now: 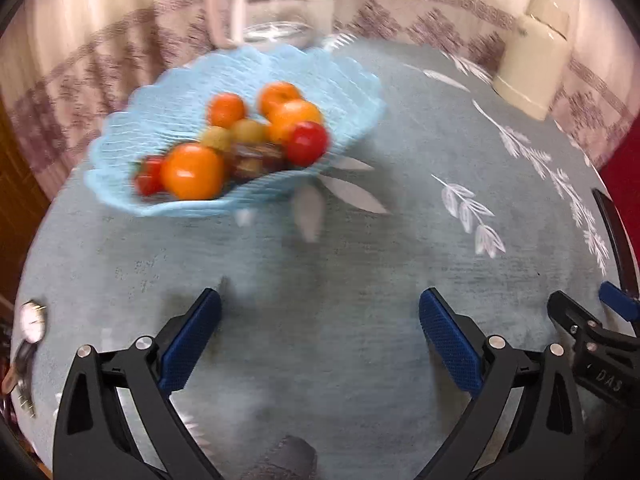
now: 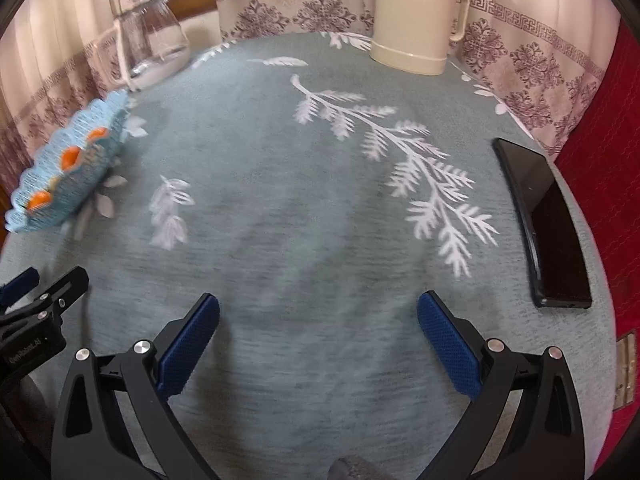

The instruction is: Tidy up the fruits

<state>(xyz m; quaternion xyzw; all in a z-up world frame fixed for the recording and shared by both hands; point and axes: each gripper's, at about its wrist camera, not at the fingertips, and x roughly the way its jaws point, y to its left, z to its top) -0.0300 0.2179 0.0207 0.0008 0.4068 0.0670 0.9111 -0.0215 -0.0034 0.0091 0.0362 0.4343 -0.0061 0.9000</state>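
Observation:
A light blue scalloped fruit bowl sits on the table ahead and to the left in the left wrist view. It holds oranges, a red fruit, greenish fruits, small red ones and some dark pieces. My left gripper is open and empty, low over the cloth, short of the bowl. The right wrist view shows that bowl at the far left, with orange fruit peeking over its rim. My right gripper is open and empty above bare cloth. Each view shows the other gripper at its edge.
The table wears a grey-blue cloth with white leaf prints. A glass jug stands behind the bowl. A cream flask stands at the back. A black phone lies near the right edge. Keys lie at the left edge.

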